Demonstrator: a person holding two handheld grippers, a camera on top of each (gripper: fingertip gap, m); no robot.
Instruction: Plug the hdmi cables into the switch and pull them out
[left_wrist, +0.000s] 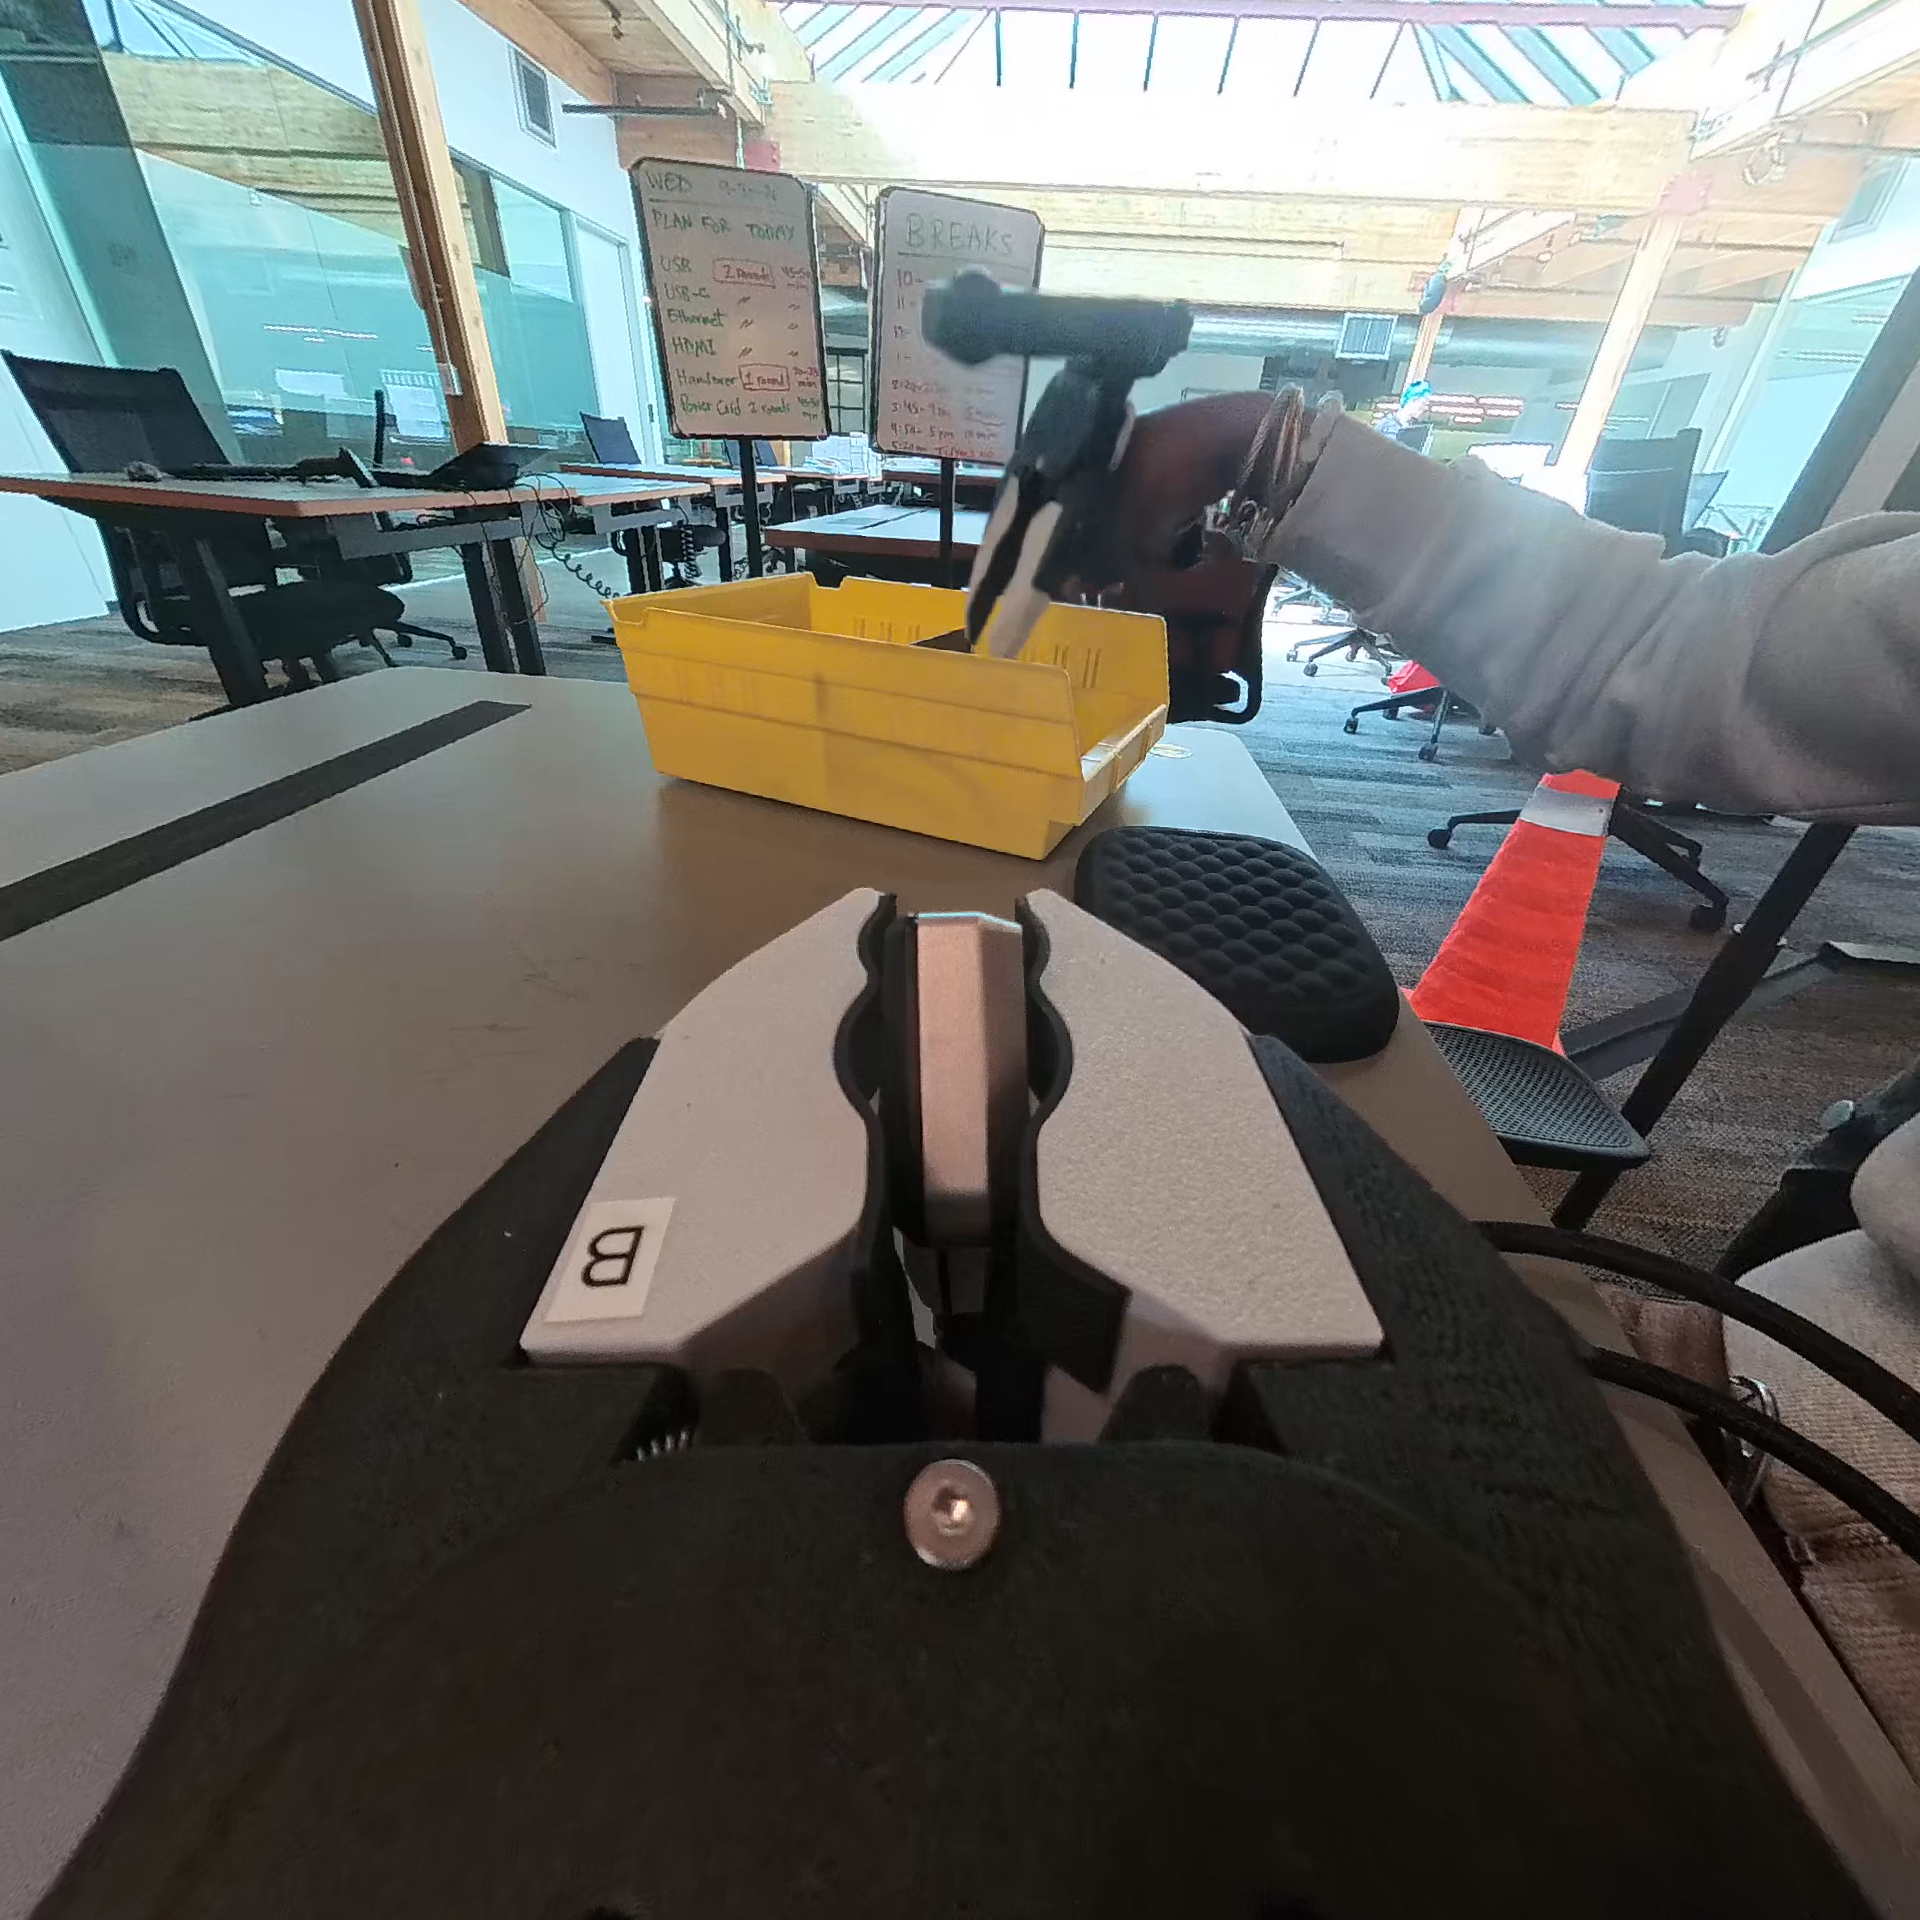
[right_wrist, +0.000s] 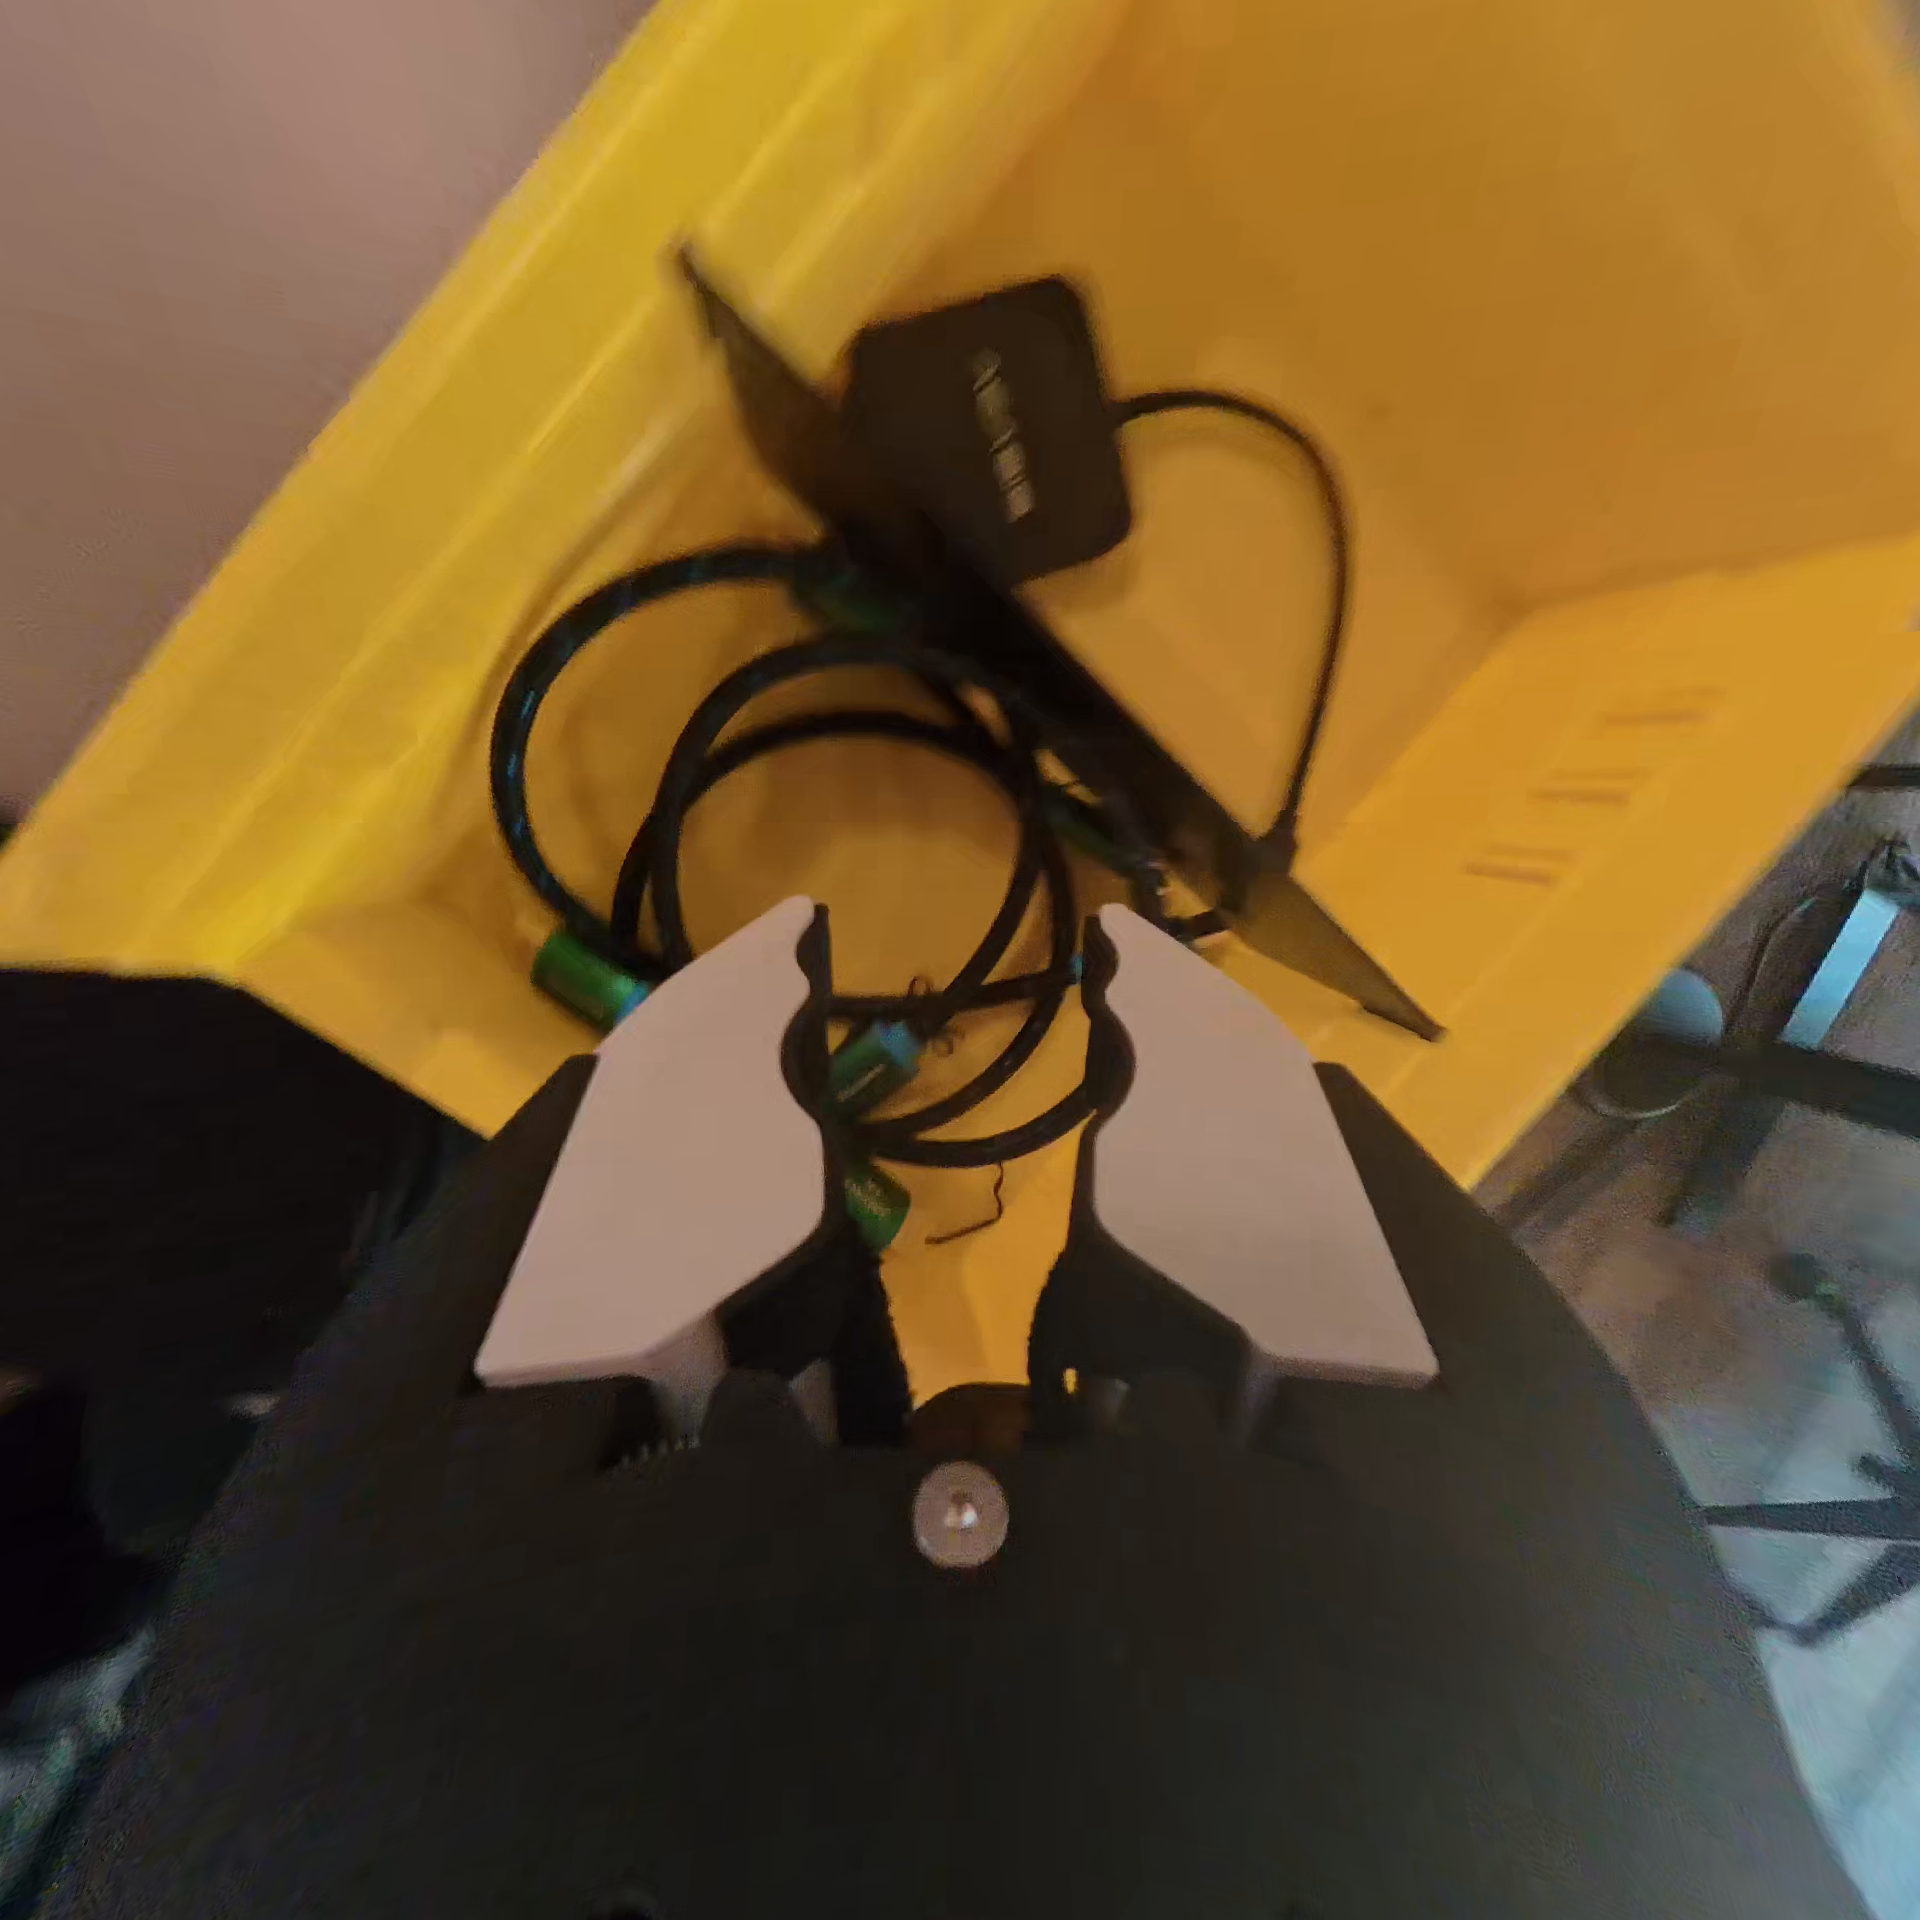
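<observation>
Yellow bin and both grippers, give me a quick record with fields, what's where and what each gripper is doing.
bin: yellow bin on the grey table
bin contents: coiled black hdmi cables with green plugs, a small black box with a thin cord
left gripper: low over the table, shut on a grey metal switch
right gripper: open, pointing down into the bin above the cables, holding nothing
beside bin: black padded rest at the table edge
</observation>
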